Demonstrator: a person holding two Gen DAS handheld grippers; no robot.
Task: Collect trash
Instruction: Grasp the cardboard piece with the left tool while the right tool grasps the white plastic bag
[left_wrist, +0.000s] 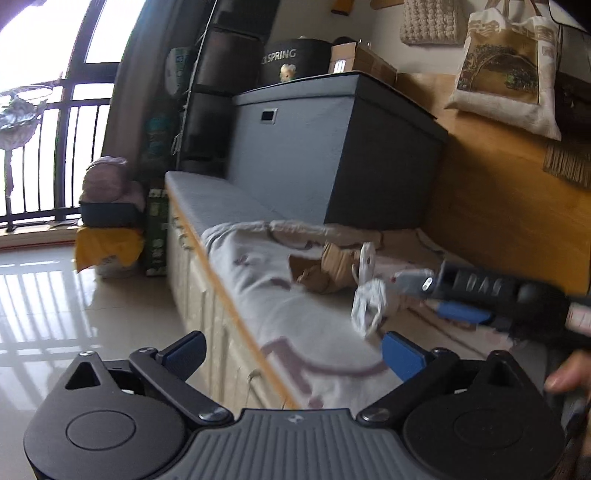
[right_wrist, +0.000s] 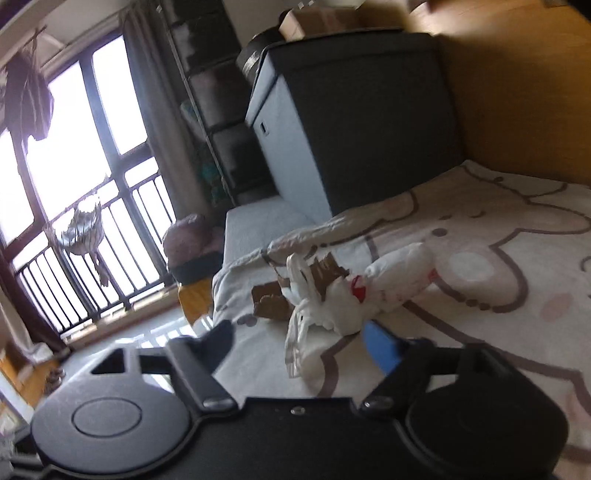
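While both tools hang over the bed, the trash lies on the patterned blanket (right_wrist: 480, 266).

The left tool (left_wrist: 291, 352) has its jaws spread wide with nothing between them. The right tool (right_wrist: 295, 345) is parted too, gripping nothing, just short of the white plastic bag (right_wrist: 354, 295). Torn brown cardboard (right_wrist: 273, 299) touches the bag's far side, and a dark storage box (right_wrist: 354, 122) stands behind them against the wooden wall.

Blown-out window (right_wrist: 77, 122) backlight, glossy floor (left_wrist: 55, 295) glare, fisheye bending, seemingly motion-blurred throughout.
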